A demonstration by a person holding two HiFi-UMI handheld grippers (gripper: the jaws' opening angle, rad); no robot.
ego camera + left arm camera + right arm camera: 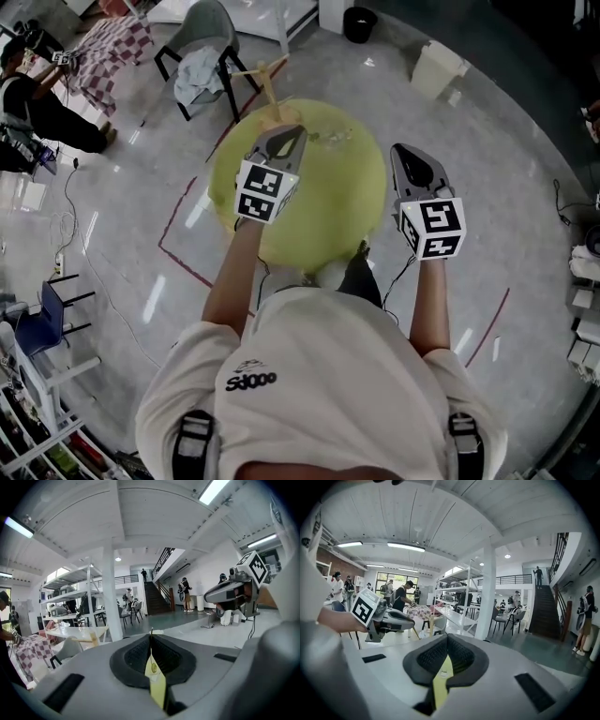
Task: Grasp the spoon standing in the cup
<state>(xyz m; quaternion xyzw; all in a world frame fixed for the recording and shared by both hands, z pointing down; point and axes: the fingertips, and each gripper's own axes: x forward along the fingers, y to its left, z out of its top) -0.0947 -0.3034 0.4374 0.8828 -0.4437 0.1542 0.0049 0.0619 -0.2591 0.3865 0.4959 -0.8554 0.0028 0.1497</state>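
In the head view a round yellow table (319,216) stands in front of me. A small clear glinting object (330,139) sits near its far edge; it is too small to tell whether it is the cup, and I cannot make out a spoon. My left gripper (284,142) is held over the table's far left part, jaws together, with nothing in them. My right gripper (411,161) hovers by the table's right edge, also shut and empty. Both gripper views look level across the room, so neither shows the table. The left gripper (151,637) and right gripper (447,641) have their pads touching.
A grey chair (202,52) draped with cloth and a wooden frame (267,82) stand beyond the table. A white bin (437,67) and black bucket (359,22) are farther back. Red tape lines (183,258) mark the floor. People stand at the far left (37,103).
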